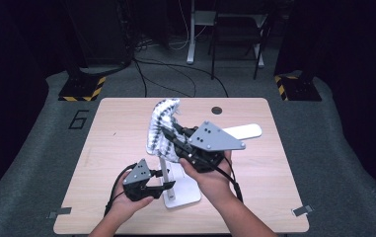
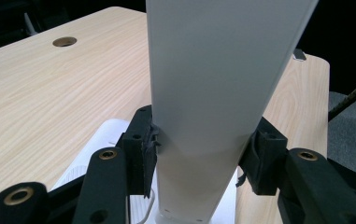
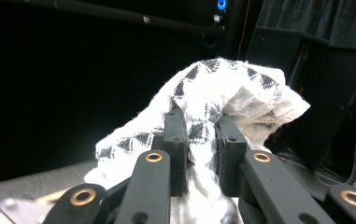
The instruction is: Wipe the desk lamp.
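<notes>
The left gripper (image 2: 199, 163) has its fingers (image 2: 143, 154) clamped on the white stand (image 2: 213, 84) upright on the worktop (image 1: 116, 148). The right gripper (image 3: 202, 135) pinches the patterned white sock (image 3: 222, 88), bunched between and above its fingers.

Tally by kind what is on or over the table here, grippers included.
Grippers: 2 (left gripper, right gripper)
White stands: 1 (stand)
Patterned cloths: 1 (cloth)
Tables: 1 (table)
Total: 5
</notes>
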